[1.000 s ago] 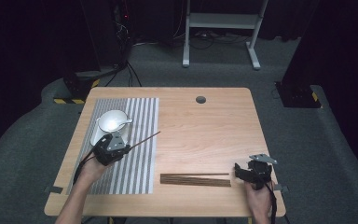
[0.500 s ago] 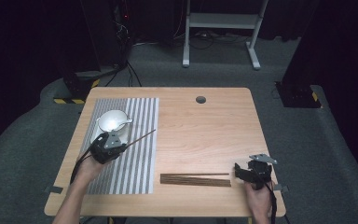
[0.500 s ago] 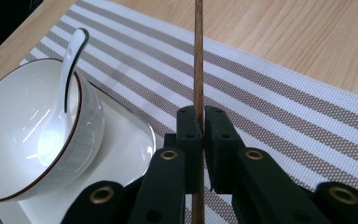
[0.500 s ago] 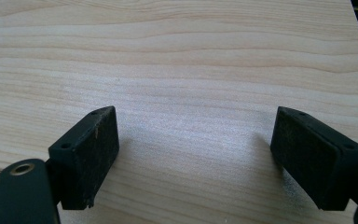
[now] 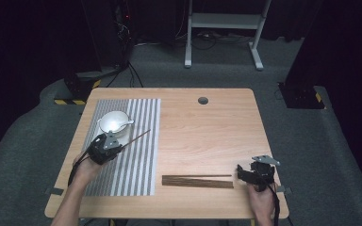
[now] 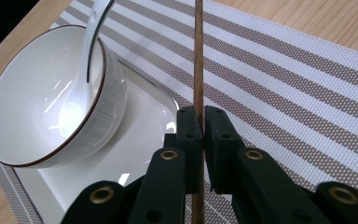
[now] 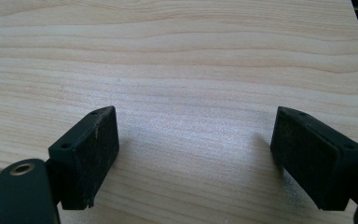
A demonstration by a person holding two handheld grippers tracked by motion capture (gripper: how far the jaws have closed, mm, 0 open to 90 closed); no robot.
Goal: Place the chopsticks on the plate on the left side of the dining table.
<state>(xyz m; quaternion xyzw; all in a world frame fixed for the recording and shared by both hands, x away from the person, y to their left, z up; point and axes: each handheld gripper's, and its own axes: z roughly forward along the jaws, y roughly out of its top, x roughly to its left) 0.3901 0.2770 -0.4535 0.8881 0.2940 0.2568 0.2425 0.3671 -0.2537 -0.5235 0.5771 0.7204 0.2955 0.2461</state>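
Left gripper: clamped on a single chopstick, jaws pressed flat against its two sides, over the striped placemat at about 8 o'clock of the table.
Chopstick in grip: thin, dark, pinched near one end only; long free end pointing toward 2 o'clock in the high view, seemingly raised off the mat.
Risk, pivot: likely to swing or droop between the pads, given such a short hold on a round slim stick; any tilt of the hand enough to cause it.
Bowl: white, dark-rimmed, on a white square plate, just beside the jaws at 10 o'clock in the left gripper view.
Spoon: white, leaning in the bowl, handle sticking out over the rim.
Risk, contact: possible knock on spoon handle or bowl rim if swung toward them; spoon tipped out, bowl shifted on plate.
Risk, release: from any height, probable bounce and roll off the mat.
Remaining chopsticks: bundle lying flat on bare wood at 5 o'clock, well apart from the mat.
Right gripper: jaws spread wide, holding nothing, resting low at the bundle's right-hand end.
Risk, bundle: sticks scattered or rolled toward the near table edge if nudged end-on instead of pinched cleanly.
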